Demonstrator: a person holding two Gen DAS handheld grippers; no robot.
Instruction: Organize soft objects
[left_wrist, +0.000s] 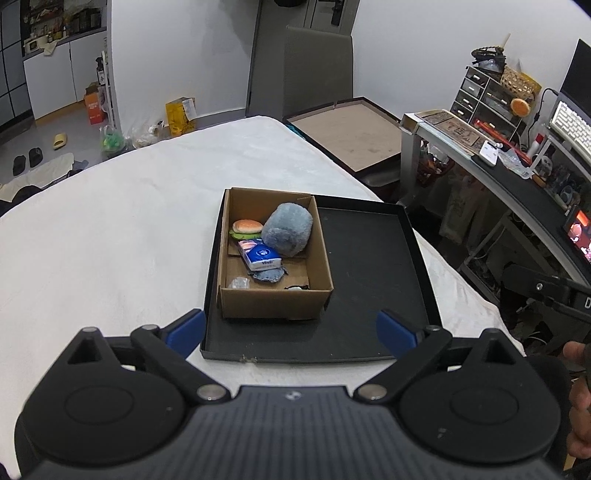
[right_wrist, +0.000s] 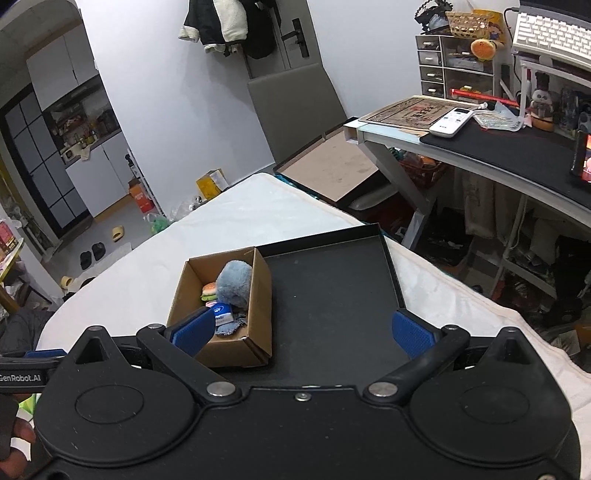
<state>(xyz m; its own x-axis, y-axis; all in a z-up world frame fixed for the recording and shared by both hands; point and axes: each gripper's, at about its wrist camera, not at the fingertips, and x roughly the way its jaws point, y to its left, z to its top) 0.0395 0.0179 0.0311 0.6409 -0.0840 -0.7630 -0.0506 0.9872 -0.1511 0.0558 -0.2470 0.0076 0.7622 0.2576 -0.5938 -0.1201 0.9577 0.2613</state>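
Note:
A cardboard box (left_wrist: 321, 273) stands in the left part of a shallow black tray (left_wrist: 369, 258) on a white-covered table. In the box lie a fluffy blue-grey plush (left_wrist: 287, 229), a burger toy (left_wrist: 246, 228), a blue tissue pack (left_wrist: 260, 258), a scrap of denim cloth (left_wrist: 269, 275) and a small clear wrapper (left_wrist: 238, 283). The box (right_wrist: 258, 314), tray (right_wrist: 332, 295) and plush (right_wrist: 234, 282) also show in the right wrist view. My left gripper (left_wrist: 291, 330) is open and empty, just short of the tray's near edge. My right gripper (right_wrist: 303, 330) is open and empty above the tray's near part.
The white cover (left_wrist: 110, 240) spreads left of the tray. A grey chair (left_wrist: 317, 70) and a flat brown board (left_wrist: 351, 133) stand beyond the table. A cluttered desk (right_wrist: 498, 147) with drawers, a keyboard and a remote stands at the right.

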